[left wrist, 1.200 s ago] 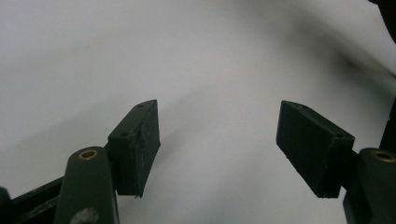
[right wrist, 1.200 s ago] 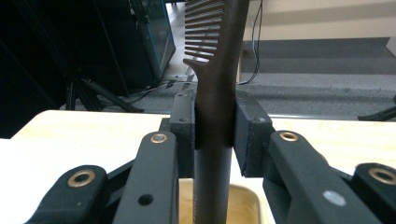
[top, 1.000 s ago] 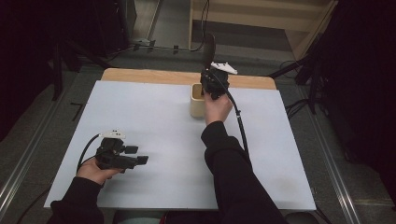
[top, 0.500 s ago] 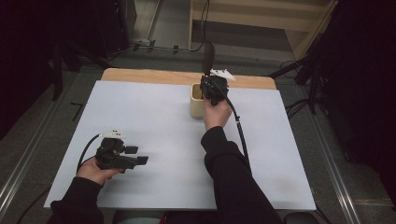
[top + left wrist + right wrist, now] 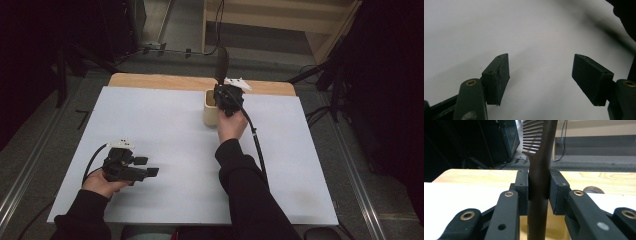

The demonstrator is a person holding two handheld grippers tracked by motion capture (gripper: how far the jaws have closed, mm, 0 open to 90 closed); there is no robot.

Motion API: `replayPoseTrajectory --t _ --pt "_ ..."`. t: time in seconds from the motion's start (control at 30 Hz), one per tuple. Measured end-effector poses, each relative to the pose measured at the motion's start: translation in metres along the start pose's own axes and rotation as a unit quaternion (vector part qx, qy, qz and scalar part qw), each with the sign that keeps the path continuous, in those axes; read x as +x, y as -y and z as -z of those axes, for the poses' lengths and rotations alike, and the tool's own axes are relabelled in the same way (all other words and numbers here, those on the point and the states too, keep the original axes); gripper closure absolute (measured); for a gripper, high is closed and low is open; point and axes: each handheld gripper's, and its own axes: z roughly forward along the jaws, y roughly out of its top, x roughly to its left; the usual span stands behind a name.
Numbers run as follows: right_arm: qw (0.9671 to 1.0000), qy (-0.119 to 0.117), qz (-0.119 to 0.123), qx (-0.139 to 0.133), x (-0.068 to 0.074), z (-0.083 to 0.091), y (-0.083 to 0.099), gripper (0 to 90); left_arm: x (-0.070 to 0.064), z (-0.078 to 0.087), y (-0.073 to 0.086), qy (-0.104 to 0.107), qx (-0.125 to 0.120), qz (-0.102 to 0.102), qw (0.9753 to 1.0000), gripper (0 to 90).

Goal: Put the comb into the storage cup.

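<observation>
A: Claw status, near side first?

B: Left claw [image 5: 150, 172] rests low over the white surface [image 5: 165, 145] at the near left, held in the left hand [image 5: 100, 182]. Jaws stand released, well apart, nothing between them.

A: And farther out?

B: Right claw [image 5: 221, 92] is clenched on a dark comb [image 5: 541, 170], pads [image 5: 522, 192] pressing both sides of the handle. The comb's long axis runs upright, teeth at the top, facing left in the right gripper view.

A: Where does the comb sit relative to the cup?

B: Directly over the beige cup [image 5: 211, 107] near the far wooden edge [image 5: 150, 81]. Its lower end appears to point into the cup's mouth; whether it touches the bottom cannot be told.

A: Governing relation for the coming move?

B: Probably vertical: comb axis aligned with the cup opening. Only the right hand [image 5: 231, 125] is close enough.
</observation>
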Motion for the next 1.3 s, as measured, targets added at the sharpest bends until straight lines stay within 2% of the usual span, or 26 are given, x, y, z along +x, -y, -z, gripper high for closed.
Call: replayPoseTrajectory --t 0.27,0.47,0.7,0.77,0.8,0.87,0.9,0.97,1.07,1.17,1.3 --pt "1.0000 0.001 -0.004 0.006 -0.004 0.002 0.006 70.2 -0.001 -0.003 -0.001 0.001 0.005 -0.004 1.0000 30.9" --pt "0.9998 -0.007 -0.011 0.014 -0.006 0.001 0.010 70.1 -0.001 -0.004 -0.001 0.000 0.008 -0.005 1.0000 30.9" --pt "0.9997 -0.011 -0.002 0.021 -0.005 -0.002 0.013 69.8 -0.001 -0.005 -0.001 0.001 0.010 -0.007 0.9999 30.9" --pt "0.9995 -0.012 0.000 0.030 -0.006 -0.004 0.013 69.5 -0.001 -0.005 -0.001 0.002 0.009 -0.006 0.9999 30.9" --pt "0.9993 -0.014 0.000 0.036 -0.007 -0.004 0.014 68.4 -0.001 -0.005 -0.001 0.002 0.009 -0.006 0.9999 30.9" --pt "0.9986 -0.030 0.001 0.042 -0.011 -0.006 0.014 55.9 -0.001 -0.005 -0.001 0.001 0.009 -0.006 0.9999 30.9" --pt "0.9984 -0.038 0.004 0.040 -0.012 -0.006 0.014 51.6 -0.001 -0.005 -0.001 0.001 0.009 -0.006 0.9999 30.9" --pt "0.9986 -0.039 0.018 0.031 -0.010 -0.003 0.012 43.8 -0.001 -0.005 -0.001 0.001 0.009 -0.006 0.9999 30.9" --pt "0.9986 -0.039 0.031 0.019 -0.009 0.000 0.010 37.3 -0.002 -0.005 -0.001 0.000 0.010 -0.007 0.9999 30.9" --pt "0.9985 -0.043 0.025 0.023 -0.012 0.001 0.009 36.7 -0.001 -0.005 -0.001 0.001 0.009 -0.006 0.9999 30.9" --pt "0.9982 -0.045 0.030 0.028 -0.013 0.004 0.007 33.8 -0.001 -0.005 -0.001 0.001 0.009 -0.006 0.9999 30.9"
